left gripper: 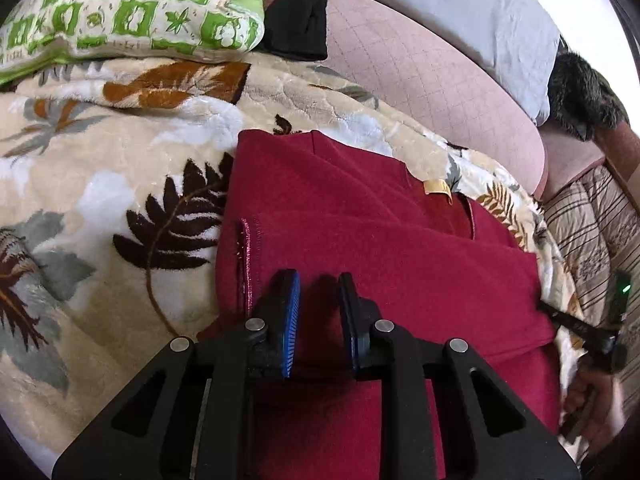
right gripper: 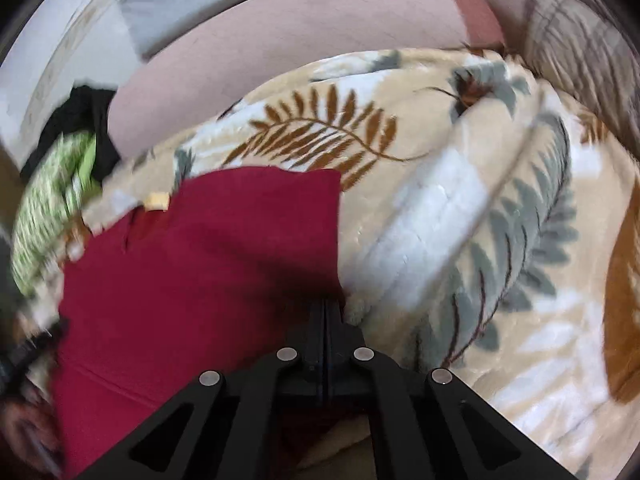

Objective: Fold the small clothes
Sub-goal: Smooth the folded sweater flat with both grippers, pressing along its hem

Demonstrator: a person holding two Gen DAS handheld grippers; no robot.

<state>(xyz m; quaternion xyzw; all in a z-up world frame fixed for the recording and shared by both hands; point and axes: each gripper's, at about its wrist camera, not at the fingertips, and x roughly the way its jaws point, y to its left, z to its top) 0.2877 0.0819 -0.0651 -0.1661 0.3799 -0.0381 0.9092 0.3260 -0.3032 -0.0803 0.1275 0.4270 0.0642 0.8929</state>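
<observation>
Crimson knit fabric is filling the middle of both views: the small red garment (left gripper: pixel 360 232) is lying on the leaf-print blanket (left gripper: pixel 100 184) that is covering the bed, with its sides folded in over the middle and a yellow neck label (left gripper: pixel 438 187) showing near its far edge. A line of stitching (left gripper: pixel 246 256) is running along its left fold.

I am holding my left gripper (left gripper: pixel 320 316) just above the near part of the garment, its jaws standing apart with red cloth showing between the blue pads (left gripper: pixel 291 320); nothing is caught in them.

I am holding my right gripper (right gripper: pixel 326 320) at the garment's right edge (right gripper: pixel 336 240), where red cloth is meeting the blanket. Its jaws are pressed together; the view is blurred and I cannot tell whether any cloth is pinched between them.

Beyond the blanket a pink quilted cushion (left gripper: pixel 420 80) is lying, with a grey pillow (left gripper: pixel 460 8) behind it. A green-and-white patterned quilt (left gripper: pixel 132 8) is bunched at the far left beside a black cloth (left gripper: pixel 296 20). A striped cover (left gripper: pixel 592 232) is showing at the right.
</observation>
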